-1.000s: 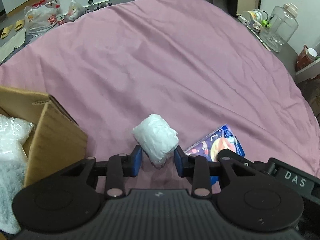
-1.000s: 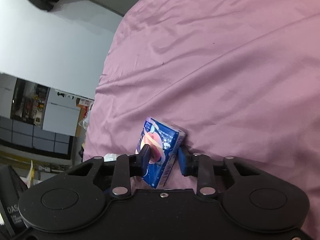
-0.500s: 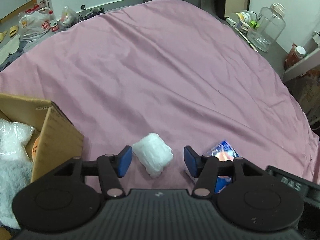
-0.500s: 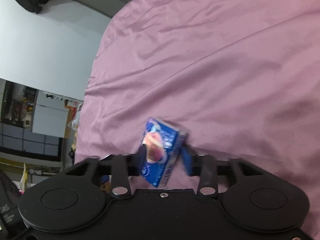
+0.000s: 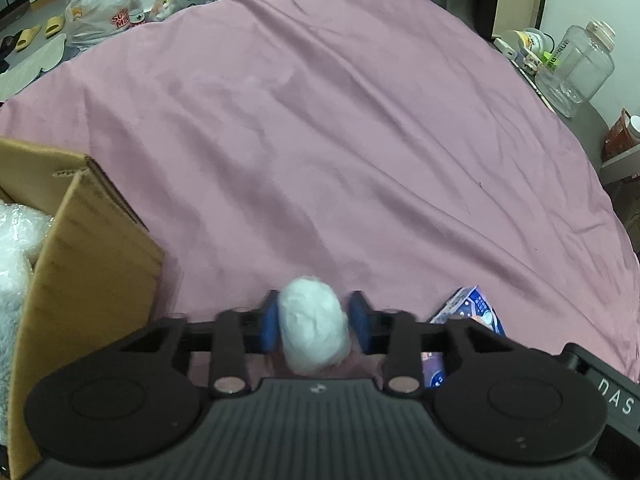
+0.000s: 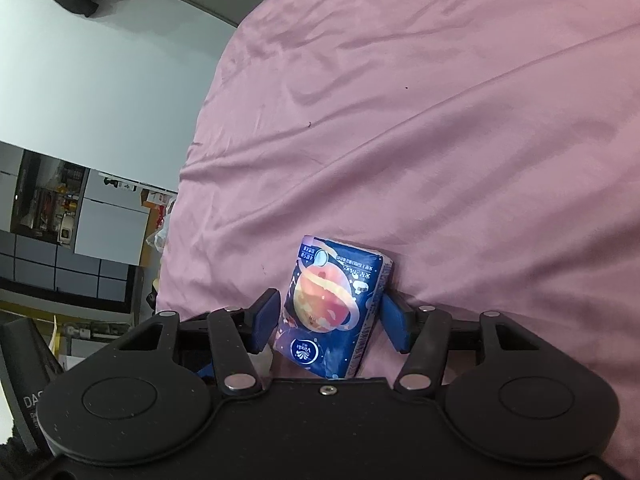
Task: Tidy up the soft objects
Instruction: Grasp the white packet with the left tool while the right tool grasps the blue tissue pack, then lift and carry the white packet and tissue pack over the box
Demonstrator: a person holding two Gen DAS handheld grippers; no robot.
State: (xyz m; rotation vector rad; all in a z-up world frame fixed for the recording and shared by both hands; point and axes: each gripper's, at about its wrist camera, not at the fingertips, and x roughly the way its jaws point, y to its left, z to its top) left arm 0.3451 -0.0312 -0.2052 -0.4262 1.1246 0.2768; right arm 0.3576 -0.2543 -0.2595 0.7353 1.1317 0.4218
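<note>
A white wrapped soft bundle (image 5: 312, 328) sits between the blue pads of my left gripper (image 5: 316, 320), which is shut on it just above the pink sheet; the bundle looks blurred. A blue tissue pack (image 6: 332, 300) printed with a planet lies on the sheet between the fingers of my right gripper (image 6: 332, 320). That gripper is open, with small gaps beside the pack. In the left wrist view the same tissue pack (image 5: 476, 312) shows just right of the bundle. An open cardboard box (image 5: 92, 248) stands on the left and holds white fluffy material (image 5: 16, 248).
The pink sheet (image 5: 340, 140) covers a wide bed ahead. A clear plastic jar (image 5: 580, 68) and small containers stand on a side surface at far right. Shopping bags (image 5: 100, 20) and slippers lie on the floor beyond the bed's far left edge.
My left gripper opened half a second ago and has now shut on the white bundle again. My right gripper's fingers have spread, and the tissue pack now lies flat between them.
</note>
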